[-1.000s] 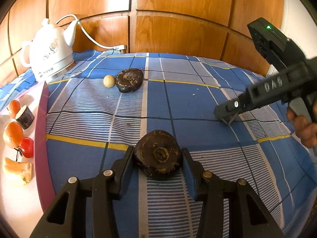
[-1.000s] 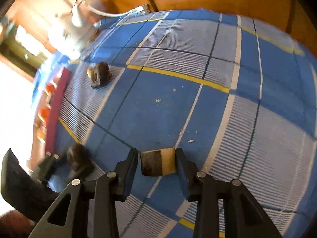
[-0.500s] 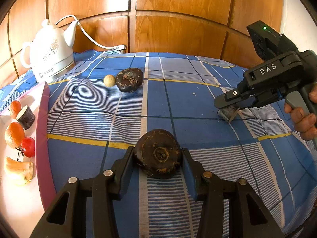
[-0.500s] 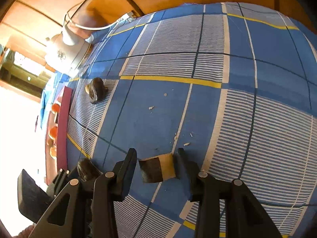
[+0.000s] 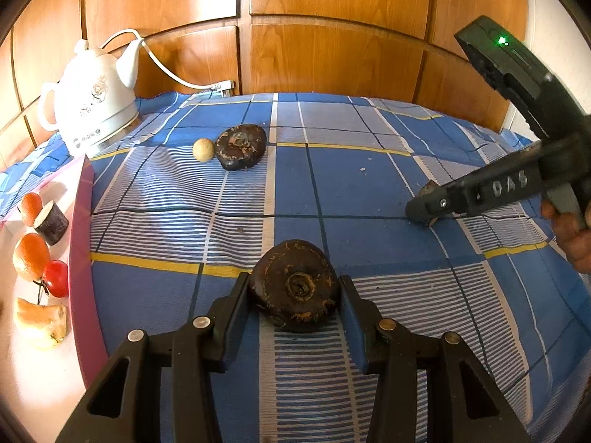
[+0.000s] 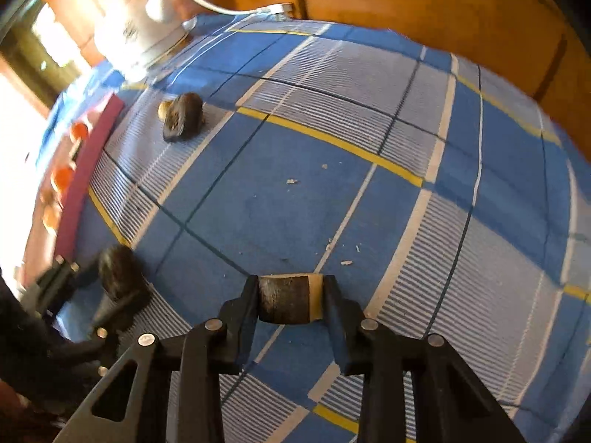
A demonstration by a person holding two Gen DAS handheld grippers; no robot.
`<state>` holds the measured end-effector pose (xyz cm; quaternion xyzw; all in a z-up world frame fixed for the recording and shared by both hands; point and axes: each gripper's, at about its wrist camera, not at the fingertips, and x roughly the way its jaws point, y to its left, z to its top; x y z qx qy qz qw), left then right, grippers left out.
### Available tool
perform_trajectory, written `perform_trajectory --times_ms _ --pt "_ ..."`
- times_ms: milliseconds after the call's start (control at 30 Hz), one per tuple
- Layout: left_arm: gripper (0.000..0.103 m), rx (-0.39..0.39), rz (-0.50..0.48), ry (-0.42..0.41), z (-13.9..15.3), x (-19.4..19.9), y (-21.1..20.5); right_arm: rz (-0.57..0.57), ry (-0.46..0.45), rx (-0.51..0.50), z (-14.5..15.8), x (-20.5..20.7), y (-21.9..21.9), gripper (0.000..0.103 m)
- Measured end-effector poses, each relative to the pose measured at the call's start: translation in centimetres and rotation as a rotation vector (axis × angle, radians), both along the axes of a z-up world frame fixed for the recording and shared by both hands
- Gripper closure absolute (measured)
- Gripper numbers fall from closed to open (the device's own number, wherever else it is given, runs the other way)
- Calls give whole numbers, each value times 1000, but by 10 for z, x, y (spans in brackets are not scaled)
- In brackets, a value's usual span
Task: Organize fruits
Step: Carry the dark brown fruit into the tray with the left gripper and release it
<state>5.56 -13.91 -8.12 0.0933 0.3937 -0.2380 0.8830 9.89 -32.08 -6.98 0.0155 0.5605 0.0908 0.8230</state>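
Note:
My left gripper [image 5: 294, 297] is shut on a dark brown round water chestnut [image 5: 294, 291] that rests on the blue checked cloth [image 5: 354, 184]. My right gripper [image 6: 289, 297] is shut on a short cut cane piece [image 6: 286, 299] with dark skin and a pale end, just above the cloth [image 6: 295, 199]. In the left wrist view the right gripper [image 5: 424, 214] is at the right with the piece in its tip. A second water chestnut [image 5: 241, 146] and a small beige round fruit [image 5: 203, 149] lie at the back. A white tray [image 5: 22, 350] at the left holds oranges [image 5: 31, 256], a cherry tomato [image 5: 56, 283], a cane piece [image 5: 51, 222] and a yellow chunk [image 5: 41, 321].
A white electric kettle [image 5: 94, 103] with a cord stands at the back left, next to the tray's pink rim [image 5: 83, 258]. A wooden panelled wall [image 5: 332, 29] closes the back. Small crumbs [image 6: 291, 181] lie on the cloth.
My right gripper has closed on the cane piece, tilted and lifted slightly. My left gripper stays on the water chestnut in the same place.

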Motion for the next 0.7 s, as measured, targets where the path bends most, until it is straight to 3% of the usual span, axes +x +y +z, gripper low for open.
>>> perform_trajectory --times_ms 100,233,433,567,700 --pt "57 5 1 22 2 3 -1 38 -23 -79 -3 -3 9 69" --pt "57 -39 15 66 10 4 5 38 -26 -46 -4 -3 3 69" --pt "57 -119 63 62 39 -4 31 55 -46 -72 -4 -7 6 70" --pt "57 -181 144 40 66 -1 67 59 -56 -82 -4 -9 7 70" --pt "57 -210 292 32 85 13 121 62 -64 -92 -5 -7 13 70"
